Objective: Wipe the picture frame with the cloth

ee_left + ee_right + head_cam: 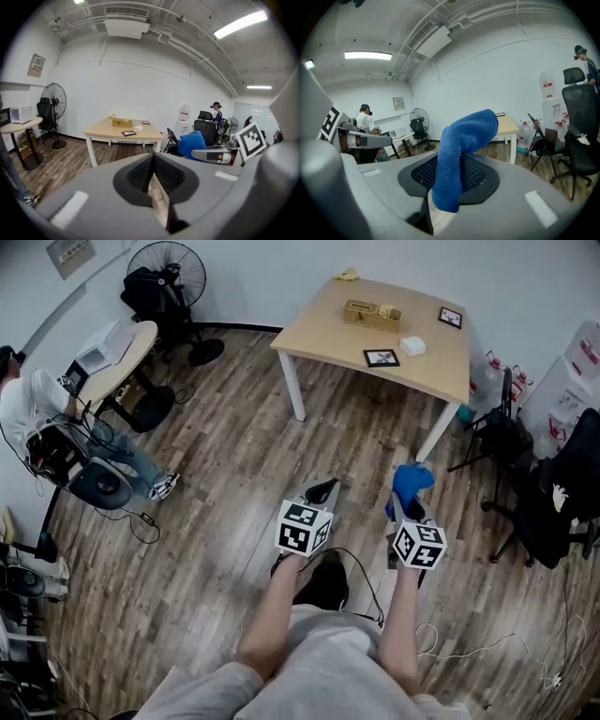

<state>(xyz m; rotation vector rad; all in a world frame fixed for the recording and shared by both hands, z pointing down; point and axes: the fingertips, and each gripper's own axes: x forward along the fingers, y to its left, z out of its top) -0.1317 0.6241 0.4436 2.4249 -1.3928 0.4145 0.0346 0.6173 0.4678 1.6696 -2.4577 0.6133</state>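
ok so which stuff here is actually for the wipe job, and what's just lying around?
Job:
- blue cloth, clamped in the right claw
- near picture frame and far picture frame on the table; can't tell which is meant

Lying about:
- wooden box
- white box
- yellow item
- fan
- black chair

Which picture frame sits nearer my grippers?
The frame at the near edge of the table, beside the white box; the other frame lies farther back.
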